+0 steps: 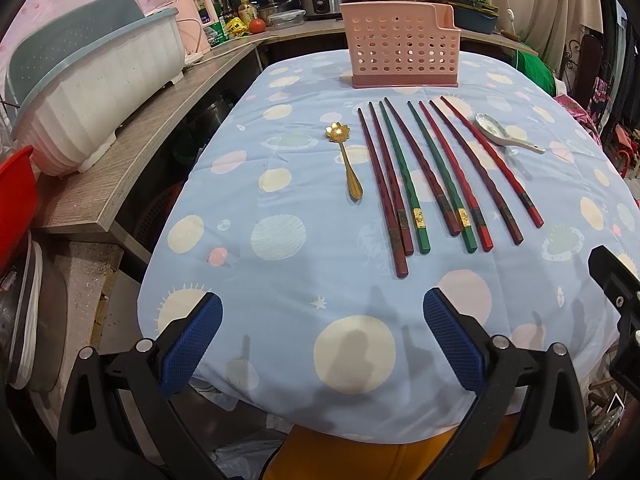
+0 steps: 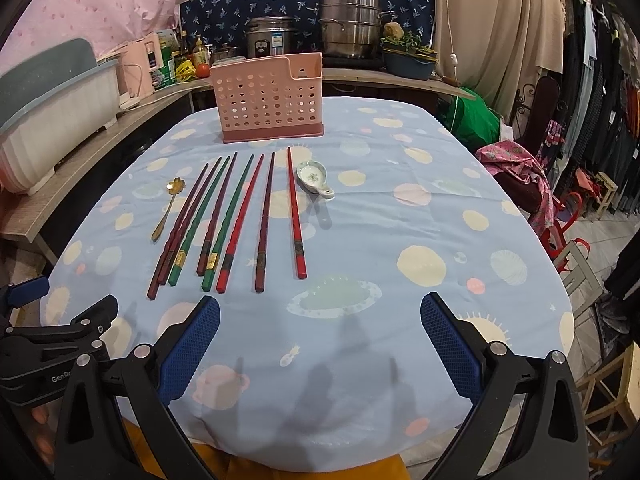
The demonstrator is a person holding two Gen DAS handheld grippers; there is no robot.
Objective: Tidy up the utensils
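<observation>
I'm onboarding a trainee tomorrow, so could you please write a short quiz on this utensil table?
1. True or false: the pink holder already contains chopsticks.
2. How many green chopsticks lie on the cloth?
3. Which lies nearer the left gripper: A) gold spoon B) ceramic spoon?

Key: 1 false, none show in it; 2 two; 3 A. Both the left gripper and right gripper are open.
</observation>
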